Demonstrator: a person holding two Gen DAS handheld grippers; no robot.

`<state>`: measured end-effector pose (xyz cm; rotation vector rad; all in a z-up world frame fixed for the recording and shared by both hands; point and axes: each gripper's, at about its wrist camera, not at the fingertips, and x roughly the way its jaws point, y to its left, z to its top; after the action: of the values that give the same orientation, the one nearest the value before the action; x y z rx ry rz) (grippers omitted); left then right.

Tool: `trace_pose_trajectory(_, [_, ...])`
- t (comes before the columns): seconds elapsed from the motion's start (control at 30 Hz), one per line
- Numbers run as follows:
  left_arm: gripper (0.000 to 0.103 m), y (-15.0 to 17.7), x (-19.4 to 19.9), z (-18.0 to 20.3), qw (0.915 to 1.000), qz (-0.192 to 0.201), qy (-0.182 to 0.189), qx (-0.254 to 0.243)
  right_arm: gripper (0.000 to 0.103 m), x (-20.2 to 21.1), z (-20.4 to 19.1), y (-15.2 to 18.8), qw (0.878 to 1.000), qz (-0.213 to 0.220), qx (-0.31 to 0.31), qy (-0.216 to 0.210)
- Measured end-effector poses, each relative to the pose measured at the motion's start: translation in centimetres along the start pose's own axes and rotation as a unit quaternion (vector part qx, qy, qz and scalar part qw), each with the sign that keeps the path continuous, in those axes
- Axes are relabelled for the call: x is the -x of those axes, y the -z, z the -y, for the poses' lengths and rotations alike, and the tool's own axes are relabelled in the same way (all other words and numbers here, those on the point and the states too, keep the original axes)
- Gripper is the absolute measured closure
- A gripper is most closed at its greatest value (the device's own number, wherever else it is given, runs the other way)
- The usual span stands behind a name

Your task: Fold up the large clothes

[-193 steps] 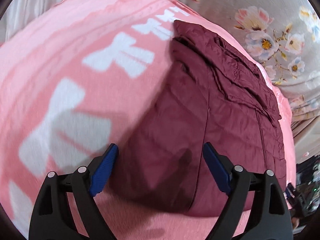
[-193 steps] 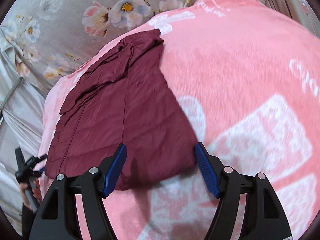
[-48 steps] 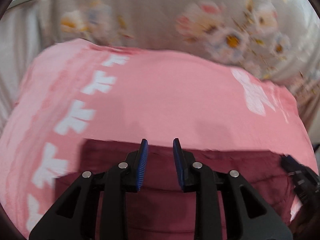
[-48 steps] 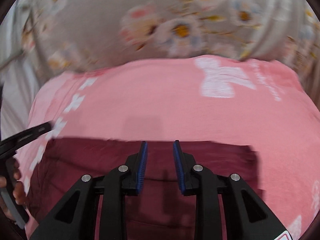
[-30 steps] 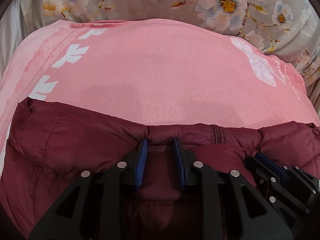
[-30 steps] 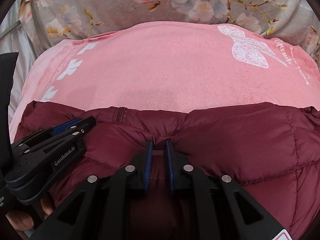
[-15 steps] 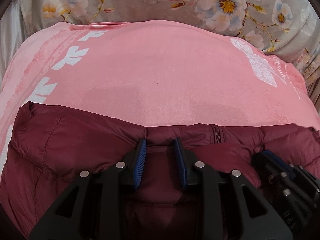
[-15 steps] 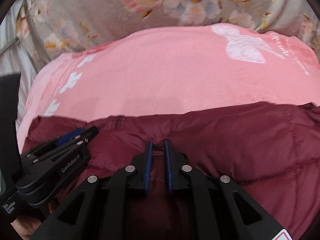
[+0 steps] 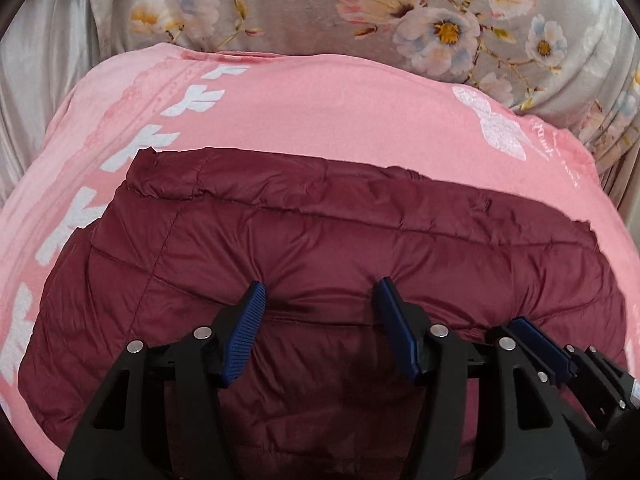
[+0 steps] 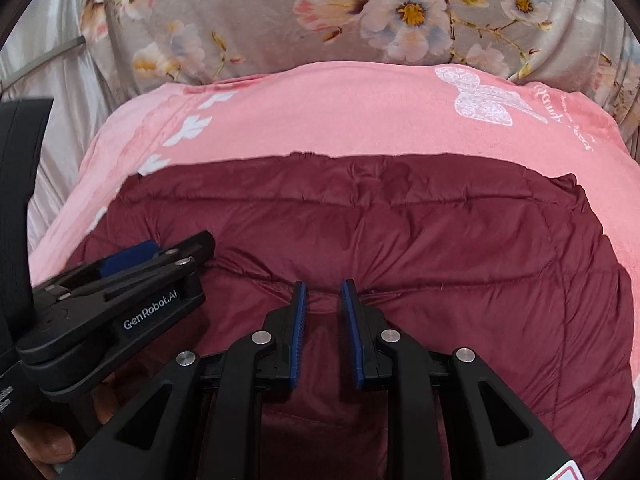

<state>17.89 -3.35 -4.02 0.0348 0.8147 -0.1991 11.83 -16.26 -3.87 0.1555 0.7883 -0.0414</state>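
Pink blanket (image 9: 320,112) on bed: maroon jacket (image 9: 360,240) now folded over, left hand-held gripper (image 9: 320,304) opening wide, right hand-held gripper (image 10: 323,300) opening narrowly, both releasing; fold done

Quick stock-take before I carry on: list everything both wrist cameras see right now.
Puffer jacket: one, maroon, folded flat on the pink blanket.
Blanket: one, pink with white prints, under the jacket.
Floral fabric: one, grey with flowers, behind the blanket.
Pale satin cloth: one, silvery, far left.
Left gripper: one, black with blue pads, jaws opening over the jacket's near edge.
Right gripper: one, same colours, jaws opening, a pinch of jacket between them.
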Motion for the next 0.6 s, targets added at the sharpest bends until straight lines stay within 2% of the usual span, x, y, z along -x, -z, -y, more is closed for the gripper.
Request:
trace_pose_trajectory(0.2, [0.045,1.1,-0.5,0.5,0.9996,0.011,-0.020,-0.020,0.082,-0.6,-0.5,0.9,1.000,0.000,0.021,0.019])
trace_pose_trajectory(0.33, [0.043,1.1,-0.8,0.3,0.9998,0.005,-0.011,-0.014,0.082,-0.9,-0.5,0.9,1.000,-0.005,0.019,0.017])
trace_pose_trajectory(0.6, [0.042,1.1,-1.3,0.6,0.9996,-0.002,-0.019,-0.018,0.082,-1.3,-0.2,1.0,1.000,-0.010,0.008,0.006])
